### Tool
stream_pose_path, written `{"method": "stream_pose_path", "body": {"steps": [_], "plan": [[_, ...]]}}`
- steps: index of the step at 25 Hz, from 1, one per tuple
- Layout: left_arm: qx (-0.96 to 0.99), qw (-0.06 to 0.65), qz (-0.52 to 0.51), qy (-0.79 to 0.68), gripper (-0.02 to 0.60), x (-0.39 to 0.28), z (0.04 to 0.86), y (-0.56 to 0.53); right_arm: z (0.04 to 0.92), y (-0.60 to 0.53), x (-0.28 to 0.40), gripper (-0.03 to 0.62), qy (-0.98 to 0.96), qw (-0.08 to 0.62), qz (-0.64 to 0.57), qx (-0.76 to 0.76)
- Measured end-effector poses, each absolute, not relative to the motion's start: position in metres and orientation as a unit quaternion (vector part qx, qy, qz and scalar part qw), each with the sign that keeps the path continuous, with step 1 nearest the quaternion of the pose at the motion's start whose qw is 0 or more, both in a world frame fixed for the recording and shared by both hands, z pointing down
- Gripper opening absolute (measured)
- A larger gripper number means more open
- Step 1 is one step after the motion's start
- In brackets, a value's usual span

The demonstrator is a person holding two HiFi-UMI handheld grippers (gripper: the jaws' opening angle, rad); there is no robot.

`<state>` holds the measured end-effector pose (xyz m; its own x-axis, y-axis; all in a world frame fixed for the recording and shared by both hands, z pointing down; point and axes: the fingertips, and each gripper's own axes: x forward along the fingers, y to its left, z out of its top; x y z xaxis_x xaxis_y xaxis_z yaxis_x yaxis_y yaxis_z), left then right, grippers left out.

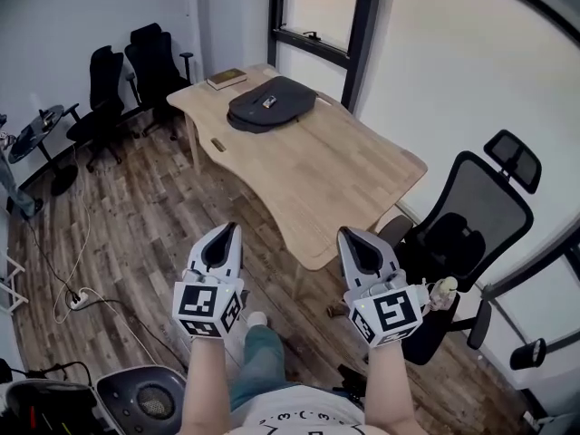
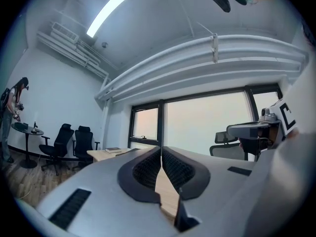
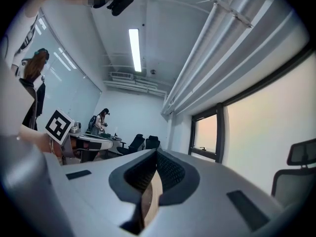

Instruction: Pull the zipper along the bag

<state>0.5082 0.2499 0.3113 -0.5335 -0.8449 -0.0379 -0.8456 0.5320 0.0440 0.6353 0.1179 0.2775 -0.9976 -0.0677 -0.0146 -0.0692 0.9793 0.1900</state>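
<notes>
Dark grey bag (image 1: 270, 104) lying flat at far end of wooden table (image 1: 326, 179), well apart from both grippers. Soft, rounded shape, small pale label on top, too small to read. Left gripper (image 1: 227, 229) and right gripper (image 1: 350, 233) closed, empty, held level short of table's near edge.

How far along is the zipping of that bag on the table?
Nothing looks done: the bag lies untouched at the far end of the table. Nothing is in hand; the left gripper and right gripper are shut, empty, well short of it. Left: reaching the bag and zipping it.
</notes>
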Motion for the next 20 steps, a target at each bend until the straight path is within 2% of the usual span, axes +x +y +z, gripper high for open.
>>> {"method": "stream_pose_path", "body": {"steps": [20], "plan": [[-0.512, -0.019, 0.015, 0.859, 0.021, 0.220, 0.331, 0.160, 0.302, 0.013, 0.355, 0.052, 0.993, -0.033, 0.086, -0.078]]}}
